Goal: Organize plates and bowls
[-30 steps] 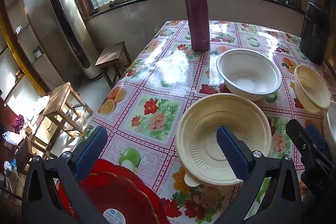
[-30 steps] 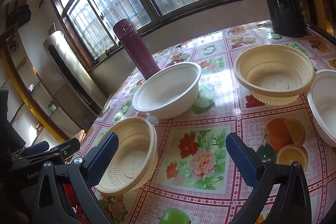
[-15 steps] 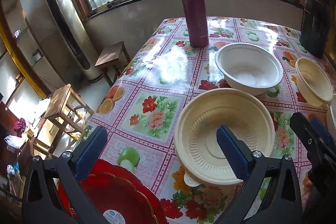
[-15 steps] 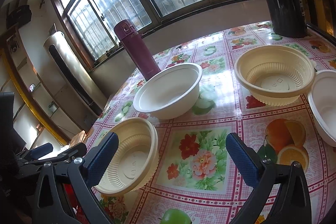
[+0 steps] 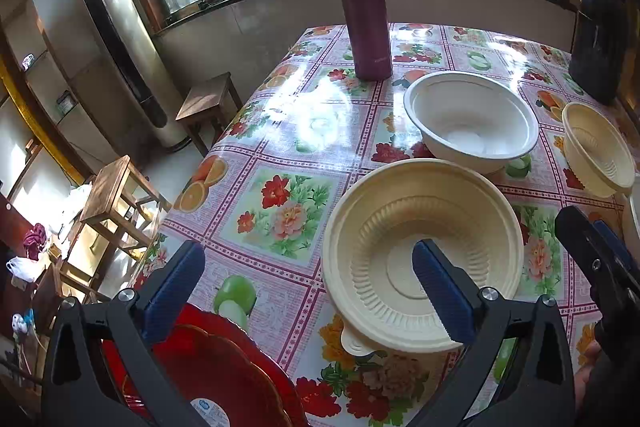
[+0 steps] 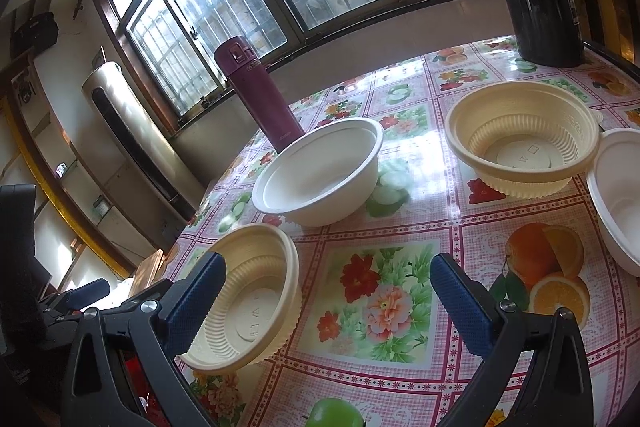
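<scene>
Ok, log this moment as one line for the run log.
left gripper: open, over near cream bowl | right gripper: open, empty | white bowl: untouched

Near cream ribbed plastic bowl [image 5: 424, 251]: upright, empty, at the bench's near-left edge. Smooth white bowl [image 5: 472, 121]: upright, empty, just behind it. Second cream ribbed bowl [image 6: 524, 139]: upright, right of the white one, beside a second white bowl [image 6: 620, 195]. Red scalloped plates [image 5: 208, 371]: stacked, front left.
</scene>
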`<state>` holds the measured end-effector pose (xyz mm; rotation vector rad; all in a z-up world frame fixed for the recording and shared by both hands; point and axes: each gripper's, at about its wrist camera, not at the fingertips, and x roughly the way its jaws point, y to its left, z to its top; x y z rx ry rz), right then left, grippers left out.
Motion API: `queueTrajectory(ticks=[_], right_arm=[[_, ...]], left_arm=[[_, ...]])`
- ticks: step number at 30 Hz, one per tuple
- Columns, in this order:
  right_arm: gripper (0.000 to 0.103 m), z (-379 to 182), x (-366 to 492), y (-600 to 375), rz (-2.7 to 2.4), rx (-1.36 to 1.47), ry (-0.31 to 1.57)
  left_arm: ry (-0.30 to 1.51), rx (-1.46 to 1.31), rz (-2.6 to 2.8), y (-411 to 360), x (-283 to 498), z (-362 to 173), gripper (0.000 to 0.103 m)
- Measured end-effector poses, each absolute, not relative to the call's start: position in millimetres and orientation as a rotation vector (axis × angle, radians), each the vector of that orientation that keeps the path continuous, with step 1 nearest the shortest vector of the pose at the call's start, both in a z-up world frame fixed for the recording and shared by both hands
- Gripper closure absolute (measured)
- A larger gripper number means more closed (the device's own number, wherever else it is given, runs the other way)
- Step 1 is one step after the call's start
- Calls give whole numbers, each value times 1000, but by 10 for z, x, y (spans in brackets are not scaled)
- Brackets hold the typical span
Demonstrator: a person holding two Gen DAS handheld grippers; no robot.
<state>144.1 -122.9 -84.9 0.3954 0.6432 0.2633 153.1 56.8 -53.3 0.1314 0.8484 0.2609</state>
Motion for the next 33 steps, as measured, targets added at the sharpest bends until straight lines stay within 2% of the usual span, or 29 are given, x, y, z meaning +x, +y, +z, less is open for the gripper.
queueTrajectory(ticks=[33], right_arm=[[1, -869, 1445, -1218, 265, 407, 651]], left_arm=[[896, 138, 268, 557, 1604, -684, 0]])
